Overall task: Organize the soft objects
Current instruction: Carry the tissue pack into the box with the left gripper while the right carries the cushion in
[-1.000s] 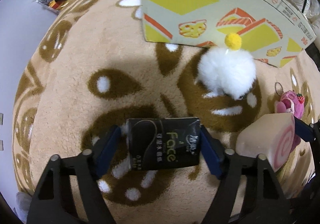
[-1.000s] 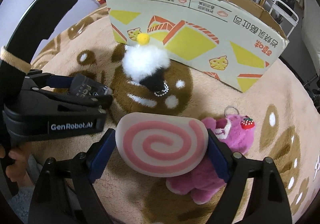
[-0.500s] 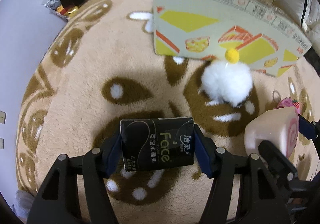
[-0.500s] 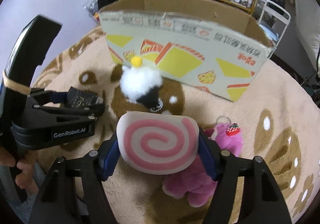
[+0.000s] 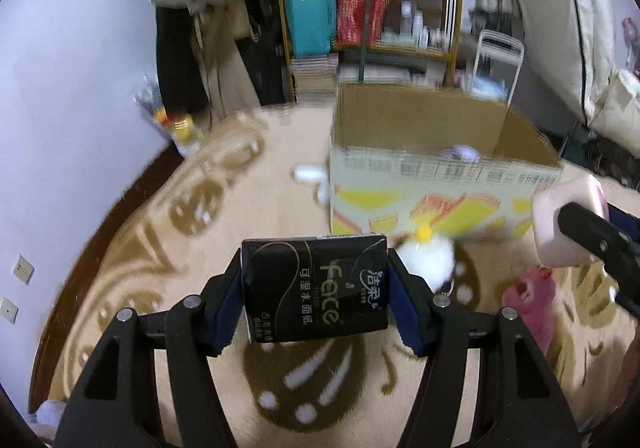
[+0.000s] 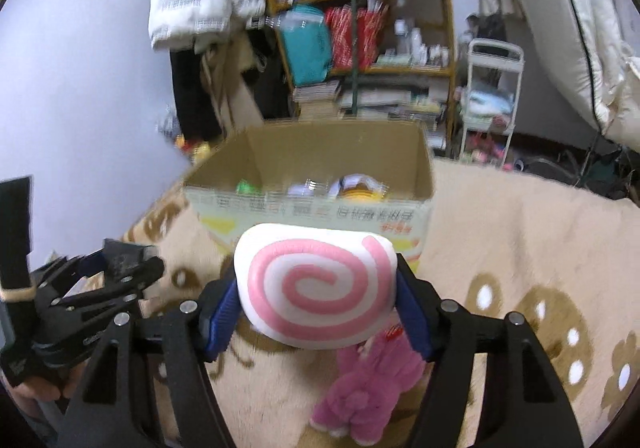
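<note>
Two-handed carry toward the open cardboard box with yellow and orange print (image 6: 308,184), which stands on the beige plush rug with brown pattern (image 5: 224,216).

Left gripper (image 5: 315,288): jaws clamped on the short sides of the black plastic-wrapped tissue pack with green lettering (image 5: 316,286), held clear above the rug. Right gripper (image 6: 316,288): jaws closing on the soft white slab toy with a pink spiral face (image 6: 316,284), which sits between the blue pads and bulges slightly under their pressure.

The box already holds several small items, blurred and not identifiable. A white fluffy pom-pom toy with a yellow bobble (image 5: 426,258) and a pink plush animal (image 6: 372,384) lie on the rug in front of the box, not yet collected.

Recommended practice for this step: raise both loads above the near rim before moving over the opening, so neither catches the cardboard wall. Keep the two grippers apart, since they travel side by side. Squeeze the spiral toy only enough to hold it; it deforms readily and could slip out. Release low inside the box, over a free patch.
</note>
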The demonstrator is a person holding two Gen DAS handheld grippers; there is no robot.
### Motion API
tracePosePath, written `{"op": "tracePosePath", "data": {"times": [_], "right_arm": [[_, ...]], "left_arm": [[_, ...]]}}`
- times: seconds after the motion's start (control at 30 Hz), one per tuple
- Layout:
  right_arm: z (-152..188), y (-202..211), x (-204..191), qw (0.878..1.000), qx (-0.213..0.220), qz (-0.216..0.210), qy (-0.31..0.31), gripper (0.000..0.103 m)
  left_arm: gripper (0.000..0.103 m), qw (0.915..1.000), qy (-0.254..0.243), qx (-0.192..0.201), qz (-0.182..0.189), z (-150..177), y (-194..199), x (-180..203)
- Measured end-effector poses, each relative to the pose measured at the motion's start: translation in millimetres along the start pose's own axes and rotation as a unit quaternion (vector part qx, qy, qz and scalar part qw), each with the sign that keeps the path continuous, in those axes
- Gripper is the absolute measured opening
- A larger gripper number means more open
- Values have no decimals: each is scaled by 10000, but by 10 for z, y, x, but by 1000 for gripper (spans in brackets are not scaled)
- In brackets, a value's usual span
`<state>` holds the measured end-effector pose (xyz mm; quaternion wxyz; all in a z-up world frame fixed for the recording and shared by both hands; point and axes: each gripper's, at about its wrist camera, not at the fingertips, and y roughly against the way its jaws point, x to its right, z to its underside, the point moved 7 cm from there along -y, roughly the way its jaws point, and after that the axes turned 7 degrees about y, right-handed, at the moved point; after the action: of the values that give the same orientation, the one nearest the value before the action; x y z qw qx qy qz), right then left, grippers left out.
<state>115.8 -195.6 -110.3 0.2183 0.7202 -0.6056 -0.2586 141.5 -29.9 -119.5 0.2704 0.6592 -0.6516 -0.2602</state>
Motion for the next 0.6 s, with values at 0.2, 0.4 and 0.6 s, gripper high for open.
{"op": "tracePosePath", "data": {"times": [0.2,0.4,0.6], "right_arm": [[-259,171,131,9991,407,113,-80,72],[-502,222,215,9973,727,133,-35,72],[-656,124,265,9965,830,140,-21,72]], "left_arm": [[63,9974,-171,702,67,-285,339,33],[63,9915,-342,1254,23,-668,476,128],[63,9895,-339,1399,112,-986,397,222]]}}
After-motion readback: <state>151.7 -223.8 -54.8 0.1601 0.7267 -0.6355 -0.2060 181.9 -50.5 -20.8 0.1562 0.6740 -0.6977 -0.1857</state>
